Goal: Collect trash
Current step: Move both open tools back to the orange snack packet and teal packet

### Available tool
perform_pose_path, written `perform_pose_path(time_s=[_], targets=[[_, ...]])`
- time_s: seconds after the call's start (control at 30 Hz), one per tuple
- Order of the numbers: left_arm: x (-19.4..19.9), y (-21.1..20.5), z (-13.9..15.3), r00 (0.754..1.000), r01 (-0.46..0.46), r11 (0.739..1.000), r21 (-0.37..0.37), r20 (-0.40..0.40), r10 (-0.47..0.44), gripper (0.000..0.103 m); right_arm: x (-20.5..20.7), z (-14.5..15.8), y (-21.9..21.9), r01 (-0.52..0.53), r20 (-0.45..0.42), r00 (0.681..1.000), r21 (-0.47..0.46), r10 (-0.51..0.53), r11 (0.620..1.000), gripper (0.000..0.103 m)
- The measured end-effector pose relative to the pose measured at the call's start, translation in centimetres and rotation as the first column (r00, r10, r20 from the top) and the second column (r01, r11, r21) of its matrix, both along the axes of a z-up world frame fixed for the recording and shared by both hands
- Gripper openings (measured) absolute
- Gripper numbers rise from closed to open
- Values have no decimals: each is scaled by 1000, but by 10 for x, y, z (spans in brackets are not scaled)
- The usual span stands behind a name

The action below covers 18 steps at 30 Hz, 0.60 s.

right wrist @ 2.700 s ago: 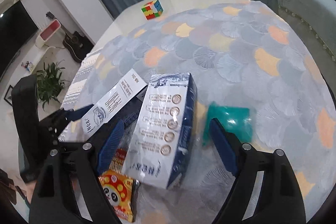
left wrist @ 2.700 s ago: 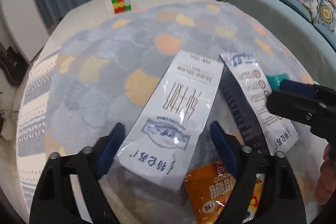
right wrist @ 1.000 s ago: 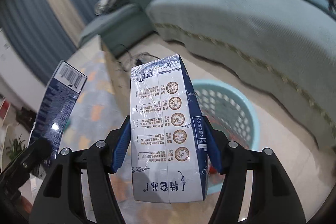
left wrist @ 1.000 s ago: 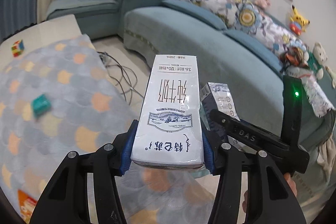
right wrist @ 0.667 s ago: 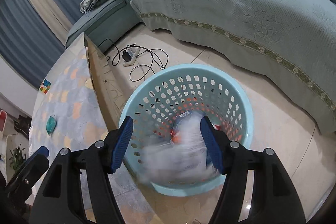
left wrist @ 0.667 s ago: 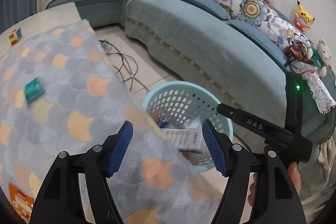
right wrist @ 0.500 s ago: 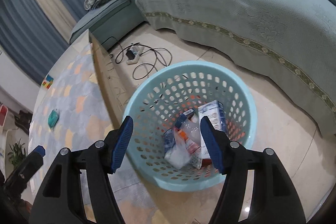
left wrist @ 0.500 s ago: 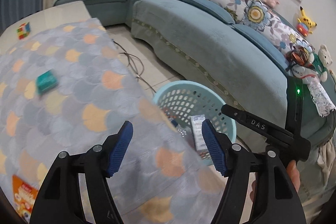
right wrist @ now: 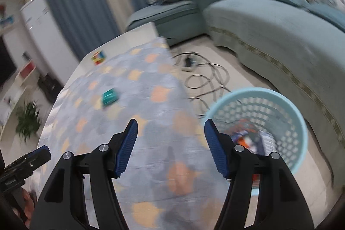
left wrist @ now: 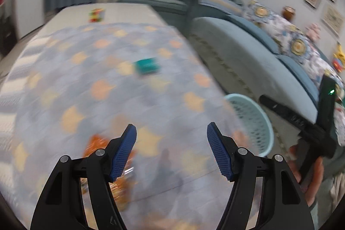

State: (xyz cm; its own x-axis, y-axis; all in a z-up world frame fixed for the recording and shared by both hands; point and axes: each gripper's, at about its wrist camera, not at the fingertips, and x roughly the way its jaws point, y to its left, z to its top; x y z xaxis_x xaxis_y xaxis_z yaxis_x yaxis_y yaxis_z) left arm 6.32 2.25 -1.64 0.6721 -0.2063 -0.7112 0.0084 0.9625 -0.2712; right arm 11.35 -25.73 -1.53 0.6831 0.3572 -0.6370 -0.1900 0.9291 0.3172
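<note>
- Both cartons gone from the claws since a second ago; now lying in the laundry basket (right wrist: 300,122) on the floor.
- Left claw (left wrist: 171,150) wide, empty, swung back over the surface (left wrist: 64,61).
- Right claw (right wrist: 170,148) wide, empty.
- Left to collect, likely: orange snack packet (left wrist: 97,143) near left claw; teal packet (left wrist: 147,65) farther off.

Left gripper (left wrist: 171,151) and right gripper (right wrist: 170,147) both empty, jaws spread wide apart.
</note>
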Motion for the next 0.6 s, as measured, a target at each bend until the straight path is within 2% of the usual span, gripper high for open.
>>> perform_pose_path(time_s=[0.17, 0.37, 0.5, 0.6], targets=[[-17, 41, -22, 996, -66, 998, -10, -64, 65, 66, 14, -1, 58, -116, 37, 992, -48, 117, 992, 50], [-20, 50, -52, 988, 5, 1000, 7, -157, -4, 69, 43, -16, 109, -214, 2, 977, -74, 215, 974, 50], [-14, 46, -72, 975, 25, 998, 61, -221, -10, 70, 58, -30, 134, -244, -30, 970, -99, 242, 965, 50], [-13, 45, -79, 975, 29, 996, 82, -223, -11, 77, 66, -39, 146, -249, -50, 968, -109, 245, 962, 50]])
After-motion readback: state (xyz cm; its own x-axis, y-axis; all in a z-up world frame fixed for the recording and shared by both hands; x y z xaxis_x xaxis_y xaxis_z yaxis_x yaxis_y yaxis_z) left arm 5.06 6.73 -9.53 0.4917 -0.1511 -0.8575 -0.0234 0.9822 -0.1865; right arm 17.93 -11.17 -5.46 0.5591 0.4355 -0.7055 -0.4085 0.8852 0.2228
